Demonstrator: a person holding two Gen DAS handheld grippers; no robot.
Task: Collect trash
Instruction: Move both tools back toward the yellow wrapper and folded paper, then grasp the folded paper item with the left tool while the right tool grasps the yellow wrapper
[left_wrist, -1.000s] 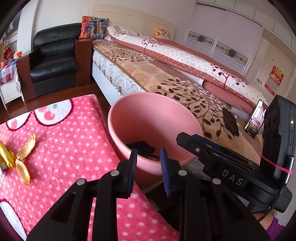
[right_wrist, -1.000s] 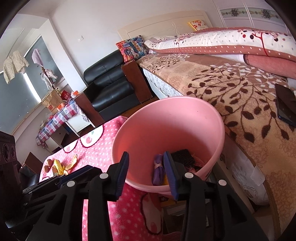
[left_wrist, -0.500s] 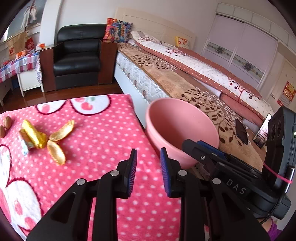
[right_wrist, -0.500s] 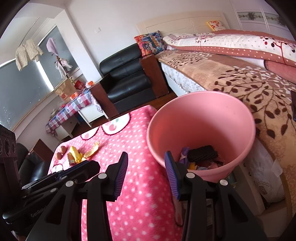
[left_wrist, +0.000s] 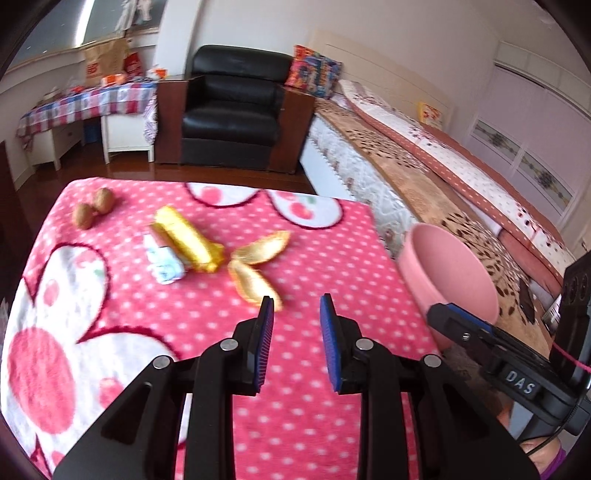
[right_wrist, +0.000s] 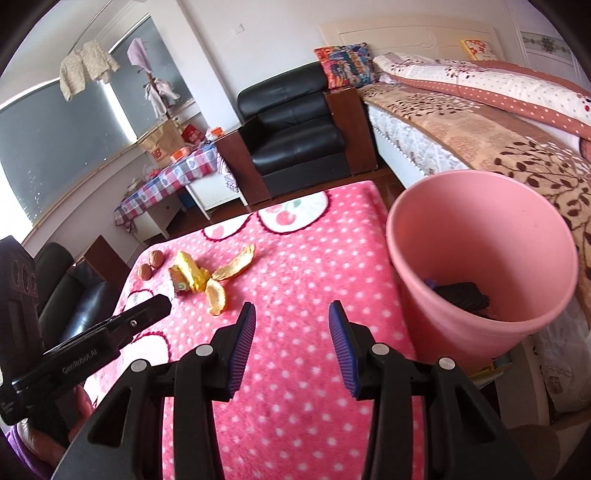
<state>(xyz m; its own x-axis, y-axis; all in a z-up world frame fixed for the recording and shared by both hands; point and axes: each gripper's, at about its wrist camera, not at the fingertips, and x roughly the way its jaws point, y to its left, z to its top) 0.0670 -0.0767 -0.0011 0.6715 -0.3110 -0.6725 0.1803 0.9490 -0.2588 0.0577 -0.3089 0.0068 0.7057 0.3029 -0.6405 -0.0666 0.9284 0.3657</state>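
Trash lies on a pink dotted blanket (left_wrist: 110, 266): a gold wrapper (left_wrist: 186, 238), a white packet (left_wrist: 162, 260), two orange peels (left_wrist: 253, 282) and two walnuts (left_wrist: 92, 208). They also show in the right wrist view, with the wrapper (right_wrist: 188, 275) and peels (right_wrist: 218, 295) left of centre. A pink bin (right_wrist: 480, 258) stands at the blanket's right edge with dark trash inside; it shows in the left wrist view (left_wrist: 450, 273) too. My left gripper (left_wrist: 295, 314) is open and empty, just short of the nearest peel. My right gripper (right_wrist: 291, 317) is open and empty beside the bin.
A bed (left_wrist: 424, 173) runs along the right behind the bin. A black armchair (left_wrist: 236, 110) stands beyond the blanket. A side table with a checked cloth (left_wrist: 88, 107) is at the far left. A phone (left_wrist: 526, 302) lies on the bed.
Both grippers have swung left, away from over the bin and towards the trash on the blanket. Both have opened a little wider. The peels and wrapper are now nearer.
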